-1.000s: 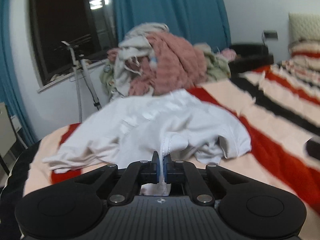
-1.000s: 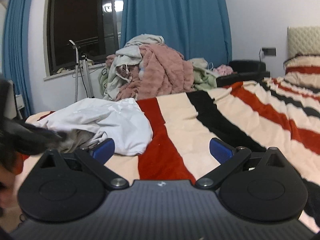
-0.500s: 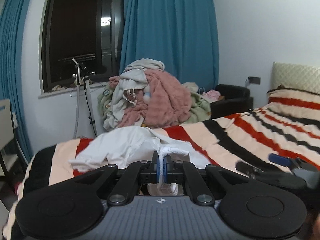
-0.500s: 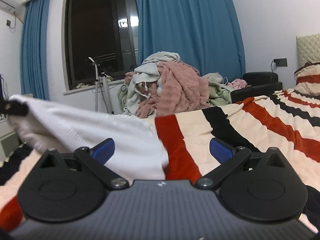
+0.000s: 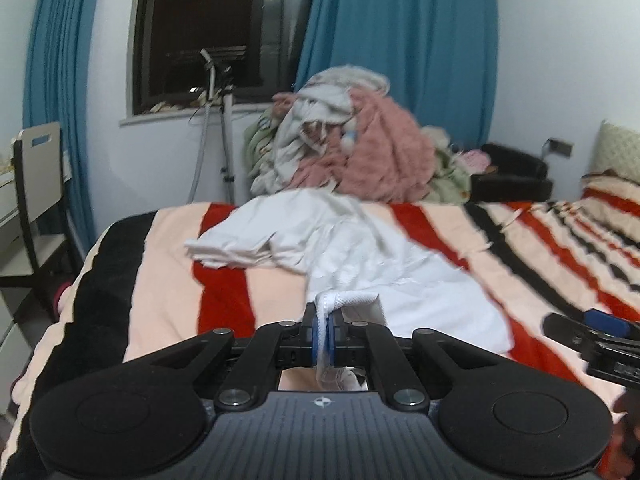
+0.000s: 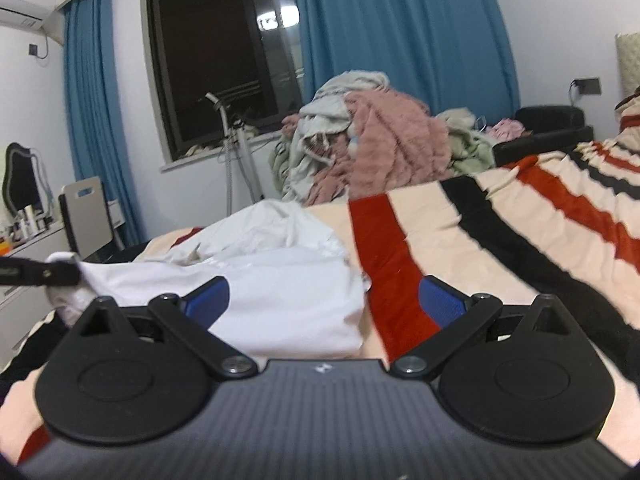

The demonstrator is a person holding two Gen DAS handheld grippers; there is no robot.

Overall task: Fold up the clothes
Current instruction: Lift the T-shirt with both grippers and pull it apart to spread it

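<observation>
Black hand-held gripper (image 6: 324, 298), blue pads (image 6: 208, 298), silver screws

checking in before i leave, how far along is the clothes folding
Early. Done: one white cotton garment is out on the striped blanket. In hand: the left gripper is shut on its hem; the right gripper is open beside it. Left: it is still rumpled, unfolded, and the heaped laundry pile waits.

A bed (image 5: 500, 248) under a red, black and cream striped blanket (image 6: 500, 240); a rumpled white garment (image 5: 360, 248), perhaps a shirt, lies on it.
</observation>
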